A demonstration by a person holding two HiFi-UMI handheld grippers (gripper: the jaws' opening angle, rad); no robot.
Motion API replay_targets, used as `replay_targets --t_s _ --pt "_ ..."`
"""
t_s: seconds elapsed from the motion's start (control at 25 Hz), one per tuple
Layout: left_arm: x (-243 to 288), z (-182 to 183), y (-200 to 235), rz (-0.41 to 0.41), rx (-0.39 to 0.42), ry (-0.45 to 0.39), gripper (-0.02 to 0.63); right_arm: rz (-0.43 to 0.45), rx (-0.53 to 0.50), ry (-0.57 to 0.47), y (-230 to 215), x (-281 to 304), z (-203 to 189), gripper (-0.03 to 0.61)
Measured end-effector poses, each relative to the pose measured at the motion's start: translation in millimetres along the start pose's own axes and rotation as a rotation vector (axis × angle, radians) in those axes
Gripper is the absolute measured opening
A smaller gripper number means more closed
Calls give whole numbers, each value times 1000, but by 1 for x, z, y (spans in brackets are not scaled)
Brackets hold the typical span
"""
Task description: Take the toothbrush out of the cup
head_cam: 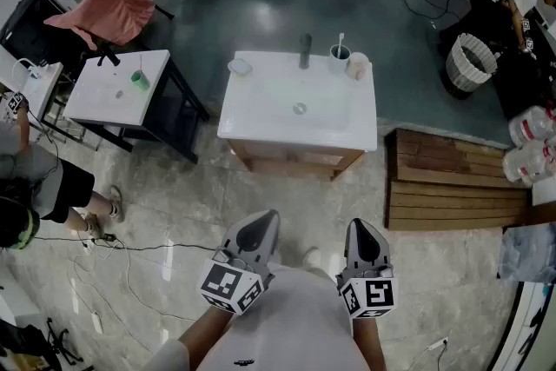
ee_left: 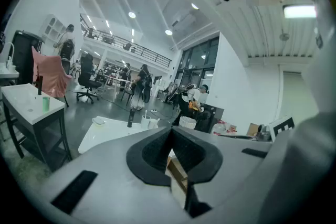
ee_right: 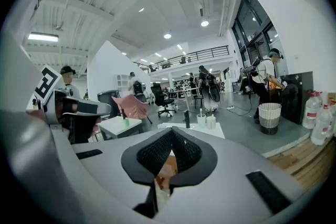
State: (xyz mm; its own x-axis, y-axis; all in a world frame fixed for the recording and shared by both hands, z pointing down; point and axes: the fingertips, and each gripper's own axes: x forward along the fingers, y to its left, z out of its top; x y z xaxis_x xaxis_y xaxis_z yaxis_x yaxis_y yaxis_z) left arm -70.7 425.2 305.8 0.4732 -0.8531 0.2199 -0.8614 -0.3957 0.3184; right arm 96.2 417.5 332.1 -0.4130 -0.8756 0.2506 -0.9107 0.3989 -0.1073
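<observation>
Toothbrush (head_cam: 340, 38): stands upright in the cup (head_cam: 339, 57) at the back right of the white counter (head_cam: 261, 115), well apart from both grippers.
Left gripper (head_cam: 263, 224): jaws clenched, nothing between them.
Right gripper (head_cam: 362, 230): jaws pressed together, empty.
Risk: the thin handle may slip from the jaws. A sideways pull could tip the cup into the beige container (head_cam: 357, 65) just beside it.
</observation>
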Motion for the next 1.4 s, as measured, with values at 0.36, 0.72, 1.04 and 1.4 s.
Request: replay_targets --t_s 0.36,0.72,1.04,1.4 --pt "3 -7 -52 31 47 -49 2 17 -35 -24 -33 -35 0 -2" --pt "9 -13 -86 37 77 -58 2 36 -32 -136 -55 -64 17 0" --pt "18 -28 -109 55 65 -55 2 69 -45 -122 -74 -79 6 0" --pt "46 -21 -101 50 59 -53 2 64 -18 -111 -94 -44 11 -2"
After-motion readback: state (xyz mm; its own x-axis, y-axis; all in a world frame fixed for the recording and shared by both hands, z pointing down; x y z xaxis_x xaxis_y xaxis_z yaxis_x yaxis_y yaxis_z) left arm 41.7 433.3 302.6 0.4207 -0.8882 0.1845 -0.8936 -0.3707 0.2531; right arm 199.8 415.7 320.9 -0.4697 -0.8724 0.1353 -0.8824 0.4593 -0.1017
